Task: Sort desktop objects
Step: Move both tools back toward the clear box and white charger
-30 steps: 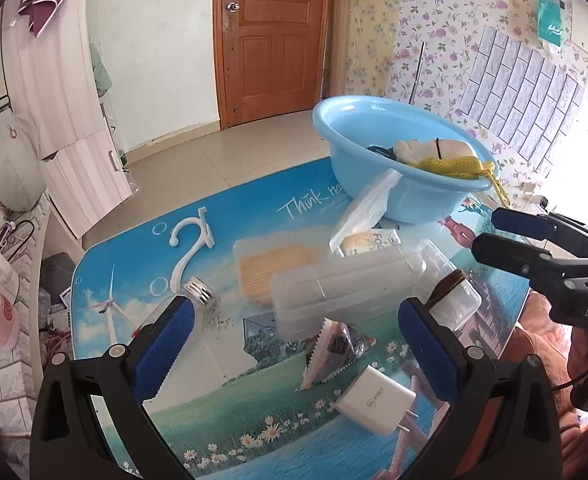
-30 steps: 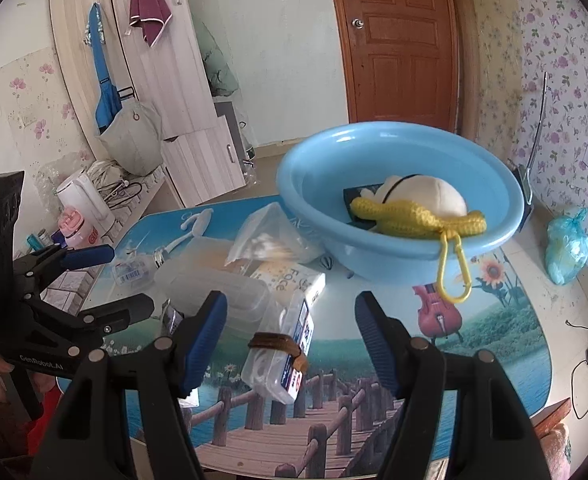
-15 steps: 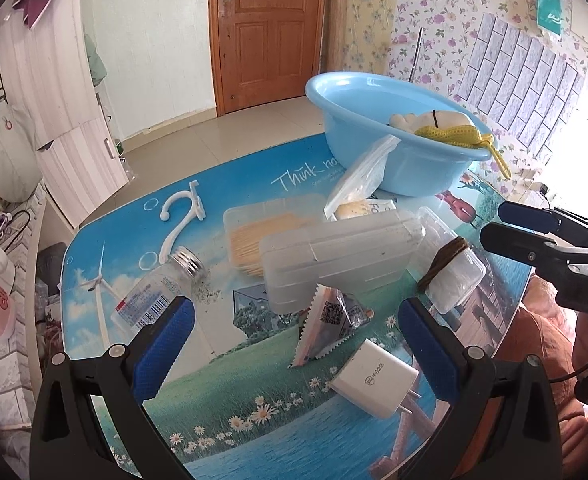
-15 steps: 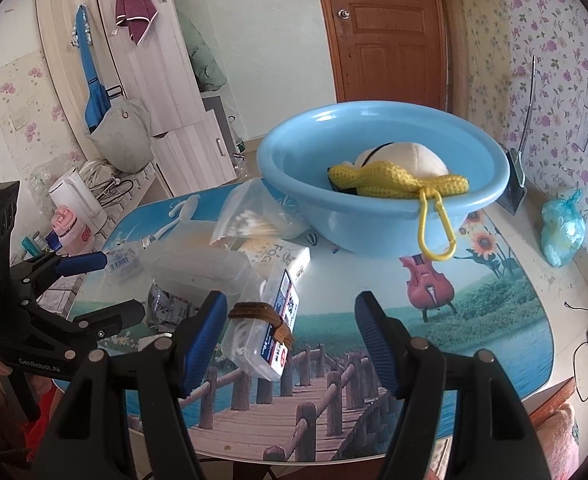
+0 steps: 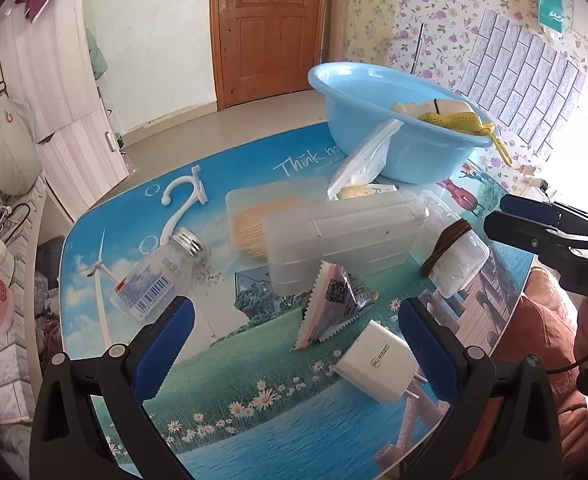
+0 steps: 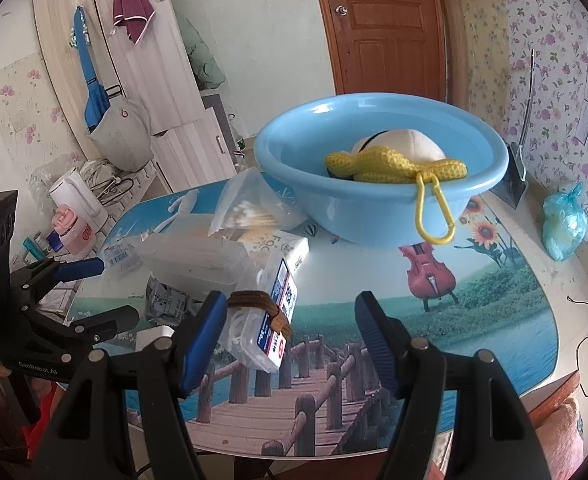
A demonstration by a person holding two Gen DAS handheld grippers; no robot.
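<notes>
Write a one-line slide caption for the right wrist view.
Open right gripper hovers near a small clear box on the cluttered table; the blue basin behind holds a yellow knitted toy.

Clutter is crowding the table's [image 5: 105,240] centre: stacked clear boxes [image 5: 342,236], bottle [image 5: 157,276], charger [image 5: 376,360]. Bare tabletop is lying open right of the banded case [image 6: 259,332], below the basin [image 6: 378,200].

Both wrist views look down across the table [image 5: 221,344] from opposite near corners; both show the basin [image 6: 378,216].
</notes>
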